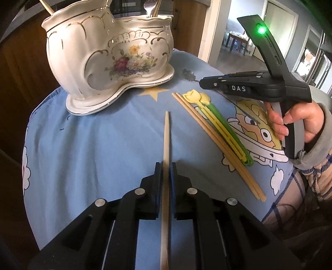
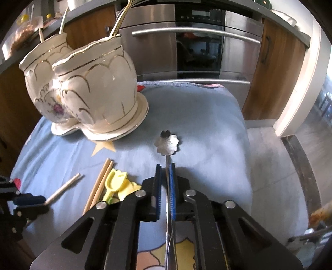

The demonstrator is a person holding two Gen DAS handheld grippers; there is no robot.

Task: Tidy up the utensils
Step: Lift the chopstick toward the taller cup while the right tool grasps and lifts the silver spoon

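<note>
So up close, the left gripper (image 1: 165, 166) is pinching a single wooden chopstick (image 1: 166, 145), blue pads squeezed right up against it on both sides. The stick is running straight out ahead between the fingers, its tip hanging over the blue cartoon tablecloth (image 1: 93, 135) short of the holder.

The right gripper (image 2: 166, 168) is doing the same kind of thing with a metal spoon (image 2: 168, 143). Its jaws are pressed nearly together on the thin handle, and the flower-shaped bowl is sticking out just past the fingertips. From the left wrist view you can see a hand (image 1: 296, 122) wrapped around that gripper's grip, with a green light (image 1: 261, 30) glowing on top.

Between the two grippers, lying loose on the cloth, there's a pair of chopsticks (image 1: 217, 143) side by side, and touching them a yellow plastic spoon (image 1: 199, 97) and a green plastic utensil (image 1: 228, 128), all angled the same way.

Further back, the white porcelain utensil holder (image 1: 108, 58) with gold trim and a flower print is sitting on the cloth. It has two compartments, with a fork (image 1: 148, 8) and some sticks already poking out the top.

Behind all that, a stainless oven (image 2: 197, 41) and wooden cabinets (image 2: 276, 68).
</note>
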